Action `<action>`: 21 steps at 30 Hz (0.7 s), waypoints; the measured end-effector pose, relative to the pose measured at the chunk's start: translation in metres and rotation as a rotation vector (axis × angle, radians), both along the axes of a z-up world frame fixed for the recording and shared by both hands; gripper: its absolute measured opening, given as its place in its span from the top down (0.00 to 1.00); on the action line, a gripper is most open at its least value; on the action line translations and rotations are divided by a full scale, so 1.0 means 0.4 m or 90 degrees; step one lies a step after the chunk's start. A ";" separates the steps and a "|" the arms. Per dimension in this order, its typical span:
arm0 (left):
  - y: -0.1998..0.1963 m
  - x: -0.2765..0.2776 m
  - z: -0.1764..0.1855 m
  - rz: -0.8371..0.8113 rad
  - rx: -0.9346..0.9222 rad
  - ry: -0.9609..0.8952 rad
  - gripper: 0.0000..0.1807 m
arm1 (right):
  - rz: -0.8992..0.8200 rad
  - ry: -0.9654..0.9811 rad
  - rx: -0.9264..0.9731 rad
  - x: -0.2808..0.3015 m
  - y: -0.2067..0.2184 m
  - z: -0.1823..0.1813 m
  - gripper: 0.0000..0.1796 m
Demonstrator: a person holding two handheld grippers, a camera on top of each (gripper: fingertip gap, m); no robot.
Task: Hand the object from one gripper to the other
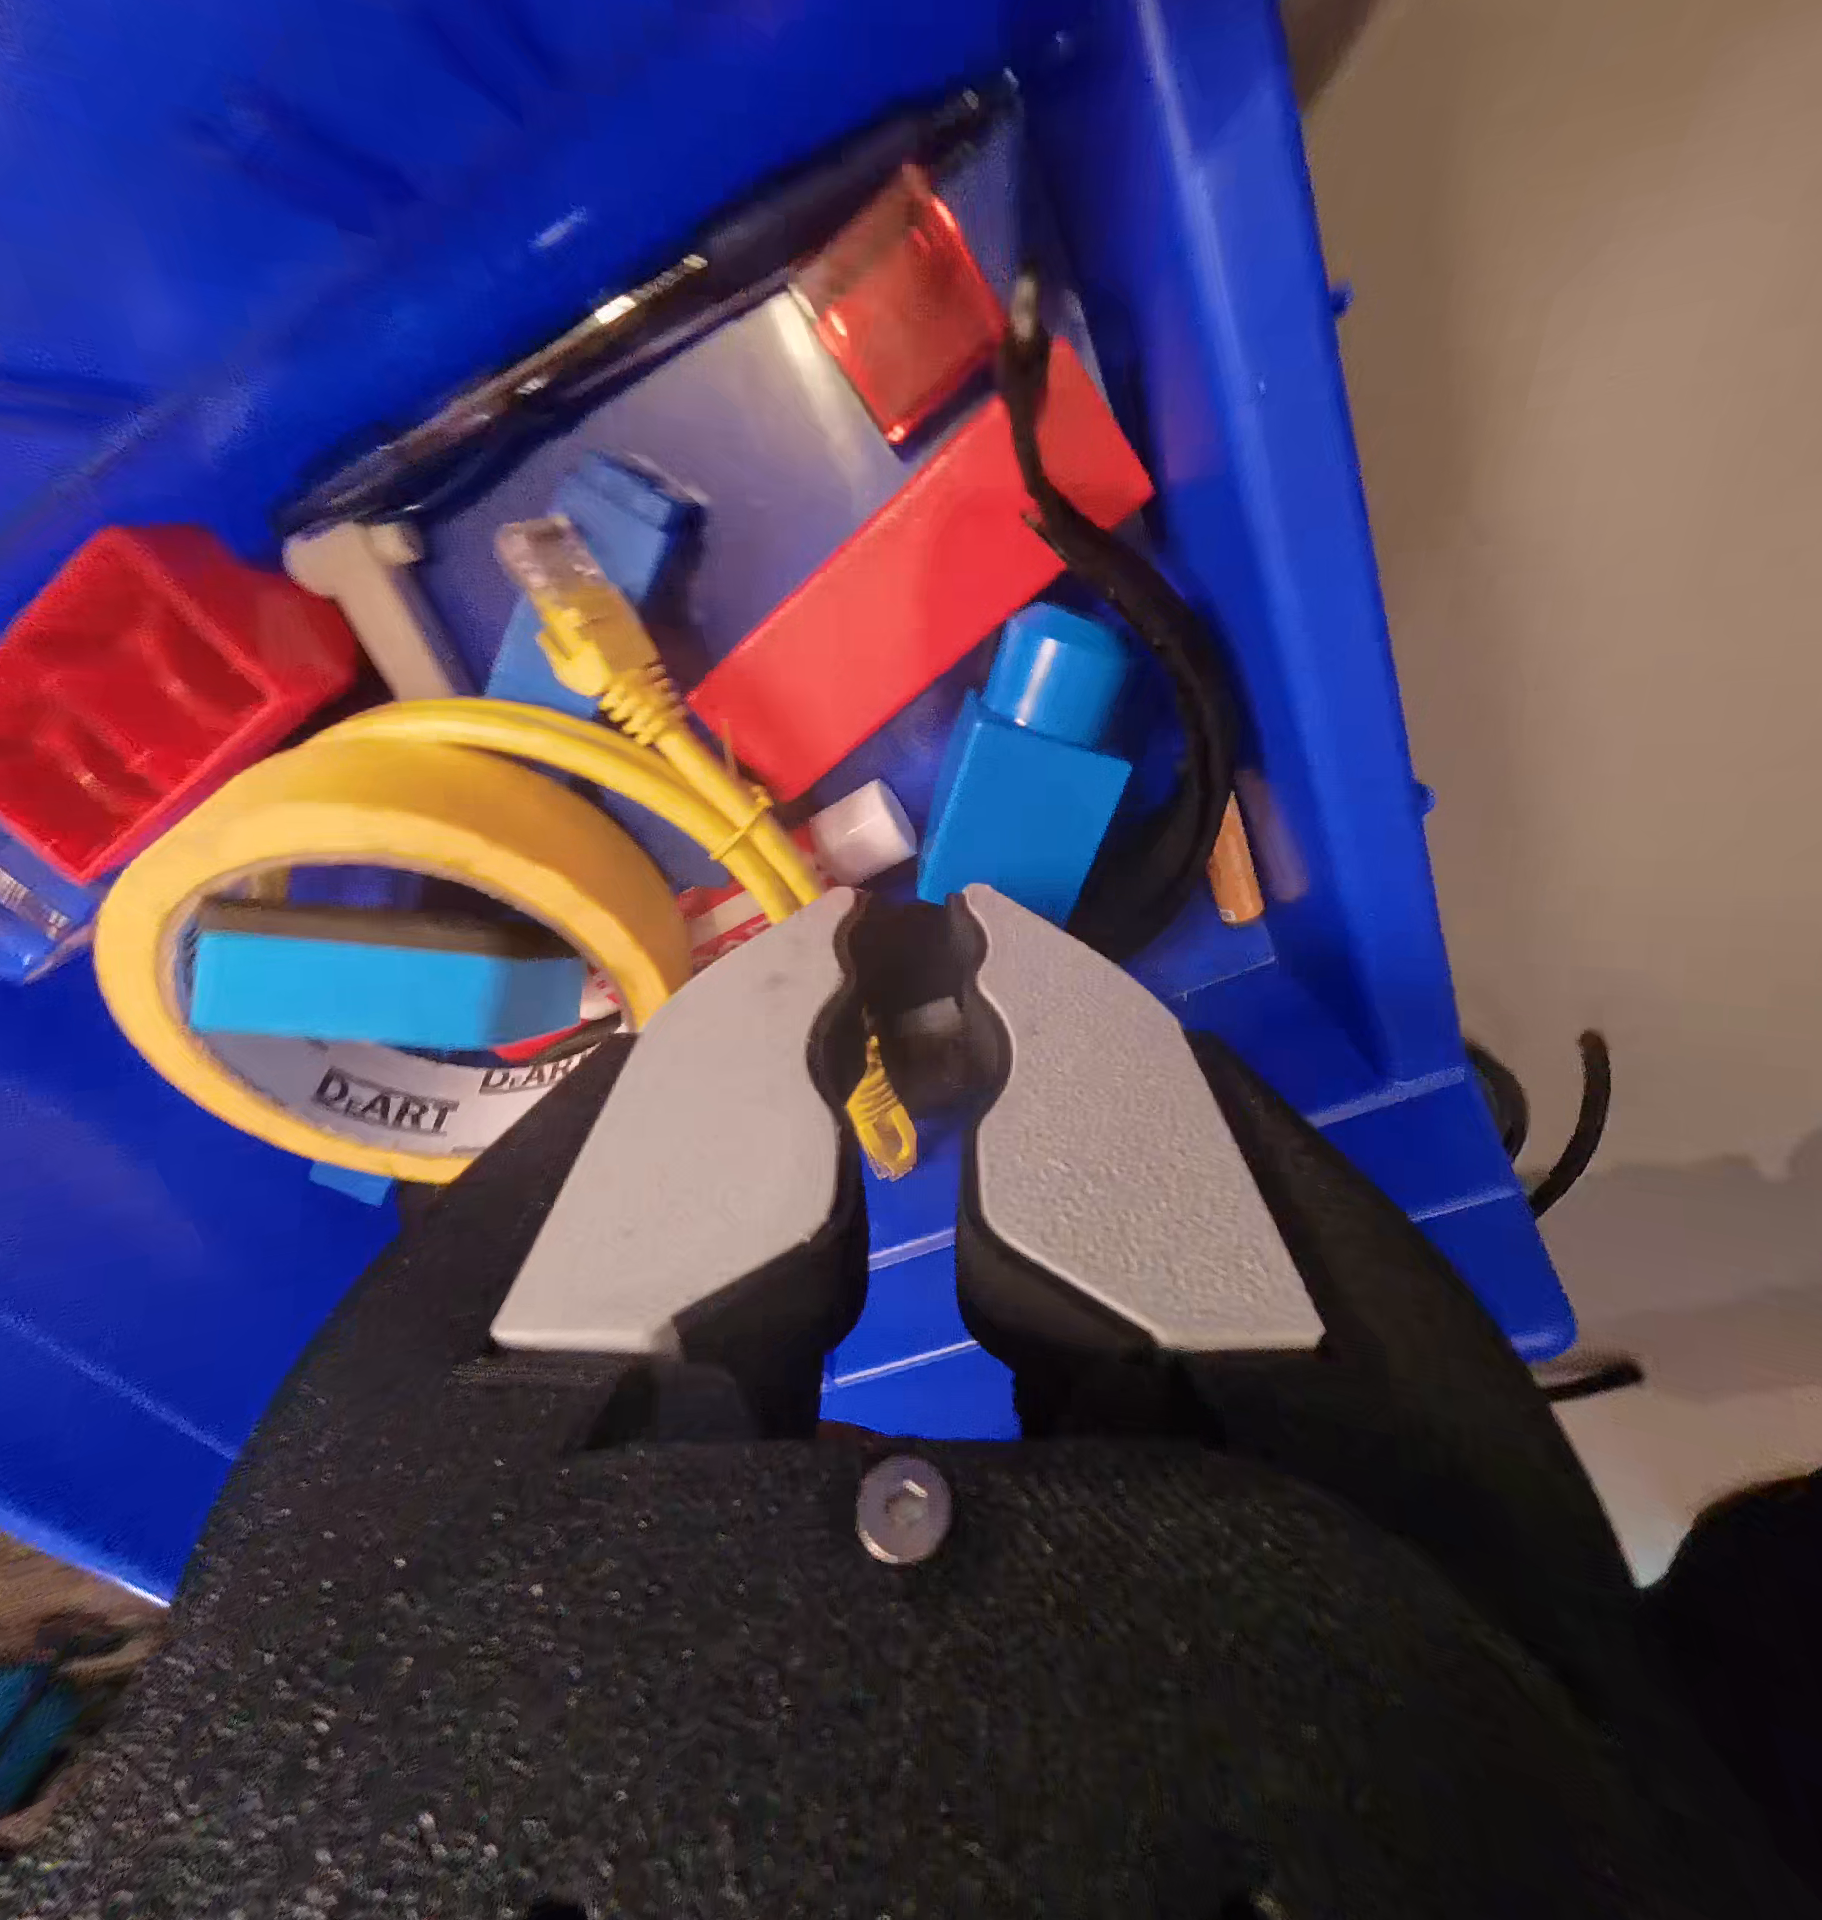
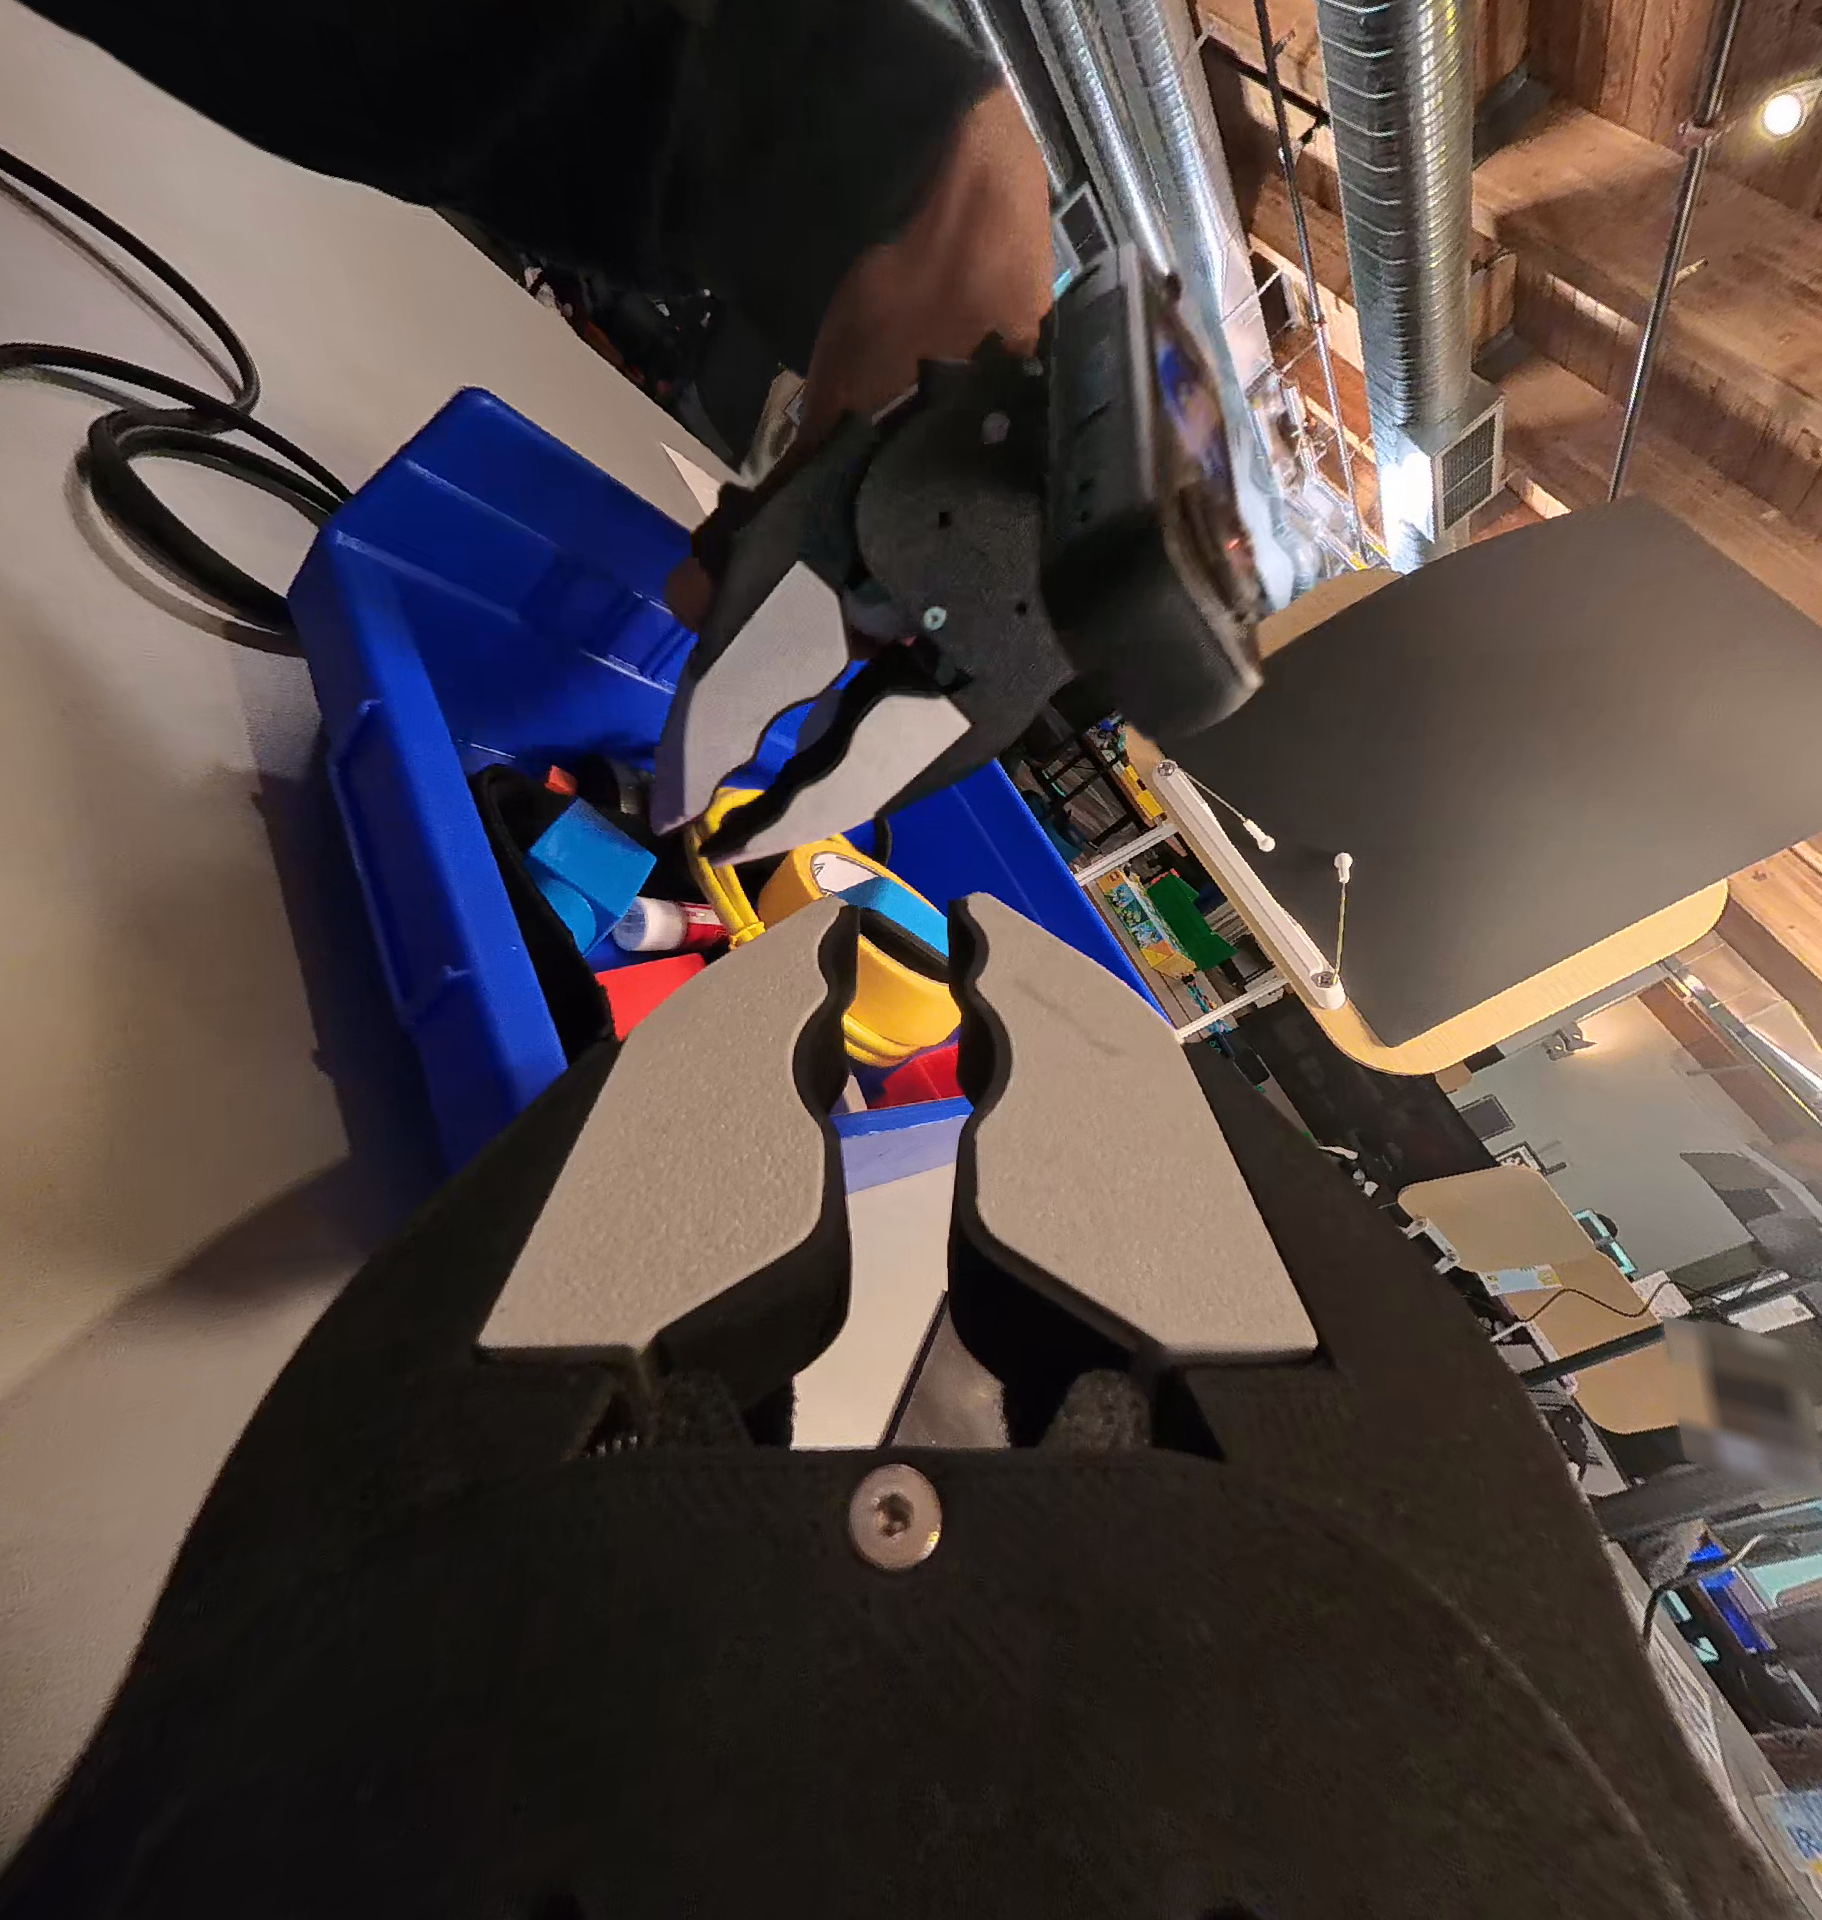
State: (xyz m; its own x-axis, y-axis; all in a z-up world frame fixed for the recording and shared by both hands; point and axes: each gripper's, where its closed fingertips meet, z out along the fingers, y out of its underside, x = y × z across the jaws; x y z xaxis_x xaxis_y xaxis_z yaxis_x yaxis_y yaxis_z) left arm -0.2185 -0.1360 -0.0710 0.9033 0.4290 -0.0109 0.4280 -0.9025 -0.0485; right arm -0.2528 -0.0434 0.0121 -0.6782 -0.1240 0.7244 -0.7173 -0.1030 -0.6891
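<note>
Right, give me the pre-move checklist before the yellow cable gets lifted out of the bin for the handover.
1. Left gripper closed on the yellow cable: cannot tell. Its fingertips are at the cable in the right wrist view, but the left wrist view shows a narrow gap.
2. Right gripper empty and ready to receive: ok, open with nothing between its fingers.
3. Cable free of other items: not ok. It runs by the yellow tape roll and among blocks.
4. Cable bundled: ok, a tie holds the coil.
5. Blue bin steady on the table: ok.
6. Black cord outside the bin clear of both grippers: ok.
</note>
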 end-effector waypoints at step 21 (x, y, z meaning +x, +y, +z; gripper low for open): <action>0.012 -0.025 -0.035 -0.116 -0.054 -0.003 0.86 | 0.003 0.012 0.005 0.006 -0.001 -0.006 0.91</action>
State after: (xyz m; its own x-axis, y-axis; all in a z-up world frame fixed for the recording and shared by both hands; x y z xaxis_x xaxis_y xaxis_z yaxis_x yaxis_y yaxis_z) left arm -0.2283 -0.1311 -0.0849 0.9662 0.2554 -0.0351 0.2565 -0.9660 0.0334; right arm -0.2505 -0.0436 0.0098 -0.6636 -0.1323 0.7363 -0.7300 -0.1006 -0.6760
